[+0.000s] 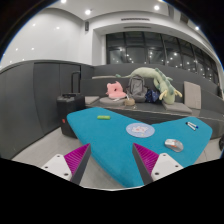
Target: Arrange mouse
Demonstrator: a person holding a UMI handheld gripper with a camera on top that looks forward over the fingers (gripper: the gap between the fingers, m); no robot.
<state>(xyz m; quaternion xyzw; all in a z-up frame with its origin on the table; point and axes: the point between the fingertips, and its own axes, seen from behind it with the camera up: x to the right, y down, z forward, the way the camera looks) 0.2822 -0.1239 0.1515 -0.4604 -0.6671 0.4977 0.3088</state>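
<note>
A grey computer mouse (pixel 174 145) lies on the teal table (pixel 120 135), ahead of my right finger and a little to its right. A round whitish mouse pad (pixel 140 130) lies further on, near the table's middle. My gripper (pixel 112 158) is open and empty, its magenta pads (pixel 76 157) spread wide over the near edge of the table. Nothing stands between the fingers.
A small yellow-green object (pixel 102 117) lies at the table's far left and a small blue-white item (pixel 192 125) at its far right. Beyond stand a black suitcase (pixel 67 105) and a bench with plush toys (pixel 150 85). Grey floor lies to the left.
</note>
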